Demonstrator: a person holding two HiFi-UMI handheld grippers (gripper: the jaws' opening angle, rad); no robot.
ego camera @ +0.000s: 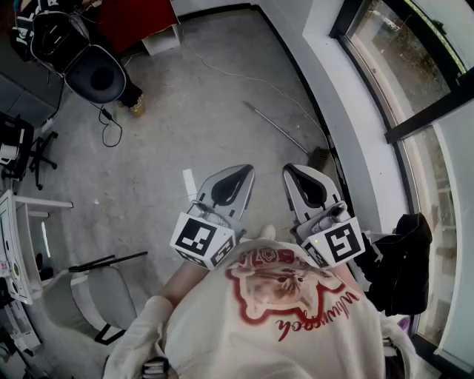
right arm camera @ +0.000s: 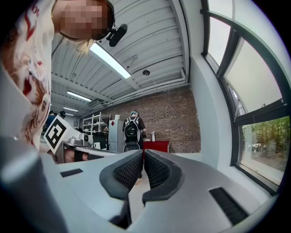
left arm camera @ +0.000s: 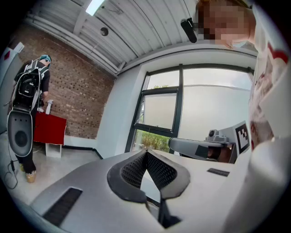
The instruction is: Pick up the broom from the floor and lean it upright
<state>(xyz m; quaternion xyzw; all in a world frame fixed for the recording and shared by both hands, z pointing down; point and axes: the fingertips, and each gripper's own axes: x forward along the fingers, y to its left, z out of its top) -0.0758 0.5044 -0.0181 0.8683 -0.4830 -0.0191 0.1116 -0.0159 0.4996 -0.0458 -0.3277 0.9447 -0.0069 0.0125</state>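
broom [ego camera: 281, 131] lies untouched on the floor [ego camera: 207, 96]

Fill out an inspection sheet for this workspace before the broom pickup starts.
Surface: grey concrete floor.
Job's things: broom lying flat beside the window wall, untouched.
Clutter: white strip on the floor; dark garment at the right.
Grippers: left gripper and right gripper both shut, empty, held level.
Cables: white cable runs toward the broom; black cable near the person.
Surroundings: window, red cabinet, person with backpack.
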